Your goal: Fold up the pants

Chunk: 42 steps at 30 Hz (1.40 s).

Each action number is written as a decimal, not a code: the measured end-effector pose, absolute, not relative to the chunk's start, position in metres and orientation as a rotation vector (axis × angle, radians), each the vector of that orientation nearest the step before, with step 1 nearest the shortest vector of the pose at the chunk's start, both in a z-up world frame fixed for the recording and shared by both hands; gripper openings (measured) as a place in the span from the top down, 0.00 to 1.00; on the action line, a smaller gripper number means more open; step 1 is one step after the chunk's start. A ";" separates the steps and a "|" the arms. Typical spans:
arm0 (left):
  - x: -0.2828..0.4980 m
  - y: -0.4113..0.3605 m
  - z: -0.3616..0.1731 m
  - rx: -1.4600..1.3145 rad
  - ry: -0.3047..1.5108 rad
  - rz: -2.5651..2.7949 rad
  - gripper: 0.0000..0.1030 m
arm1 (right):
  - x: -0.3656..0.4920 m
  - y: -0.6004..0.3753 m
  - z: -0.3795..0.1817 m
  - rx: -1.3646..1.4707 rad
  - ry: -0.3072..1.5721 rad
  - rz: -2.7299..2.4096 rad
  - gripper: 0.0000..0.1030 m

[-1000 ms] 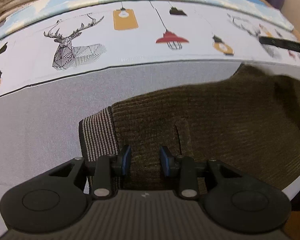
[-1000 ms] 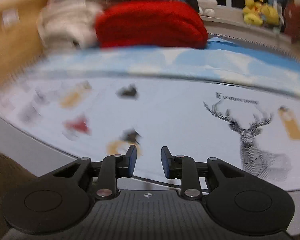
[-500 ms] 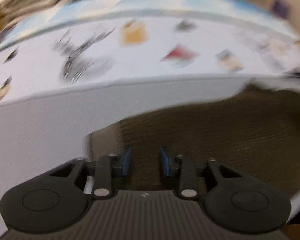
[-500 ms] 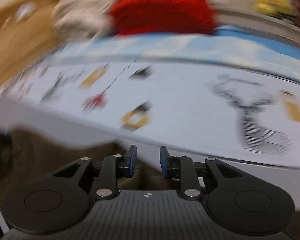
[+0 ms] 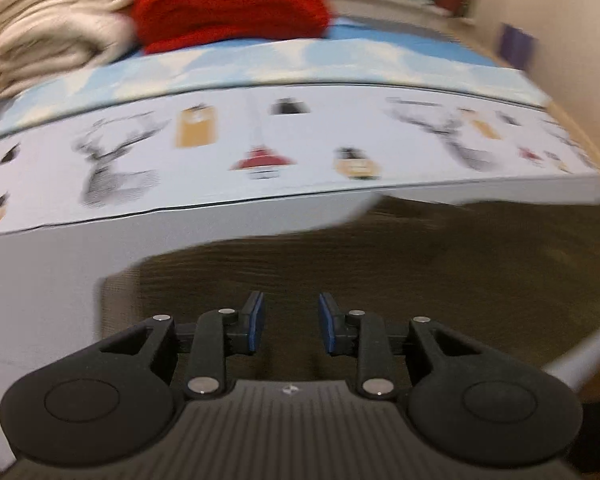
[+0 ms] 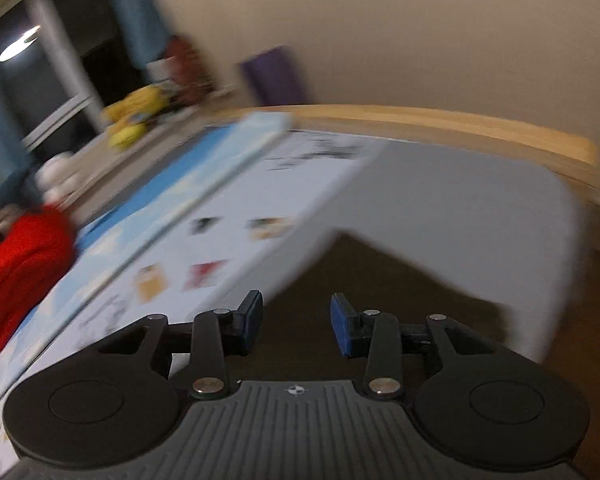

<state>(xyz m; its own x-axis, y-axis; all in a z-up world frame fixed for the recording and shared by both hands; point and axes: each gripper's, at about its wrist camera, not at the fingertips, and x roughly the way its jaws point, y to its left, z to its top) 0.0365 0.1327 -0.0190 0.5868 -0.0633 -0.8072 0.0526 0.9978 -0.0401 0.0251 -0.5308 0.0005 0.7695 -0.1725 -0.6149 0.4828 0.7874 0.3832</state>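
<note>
This is a bedroom in a home. A bed fills most of both views, dressed in a printed sheet [image 5: 300,148] with stags, hanging lamps and lanterns on a pale ground, edged by a sky-blue band at 12 o'clock. Folded cream blankets [image 5: 52,28] and a red knitted bundle [image 5: 232,0] are stacked at 11 to 12 o'clock in the left wrist view. In the right wrist view a light wooden bed rail [image 6: 460,128] runs at 1 o'clock below a plain beige wall [image 6: 380,20], with yellow soft toys [image 6: 136,116] on a ledge and a blue curtain [image 6: 136,12] by a dark window at 10 to 11 o'clock.
</note>
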 end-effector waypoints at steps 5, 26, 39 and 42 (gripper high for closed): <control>0.003 0.079 -0.025 0.071 0.908 -0.164 0.64 | -0.017 -0.607 -0.043 0.727 0.653 -0.538 0.60; 0.026 0.074 -0.058 0.115 0.974 -0.119 0.64 | 0.019 -0.617 -0.099 0.989 0.761 -0.665 0.76; 0.011 0.080 -0.045 0.093 0.926 -0.135 0.64 | 0.040 -0.486 0.021 0.344 0.562 -0.418 0.85; 0.006 0.089 -0.043 0.084 0.920 -0.124 0.64 | 0.042 -0.397 0.047 0.058 0.478 -0.239 0.85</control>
<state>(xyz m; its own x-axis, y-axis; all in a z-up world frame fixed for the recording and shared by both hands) 0.0065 0.0895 -0.0425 0.5994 -0.0710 -0.7973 0.1428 0.9896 0.0192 0.0425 -0.3970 0.0469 0.8607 -0.2139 -0.4620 0.2408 0.9706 -0.0007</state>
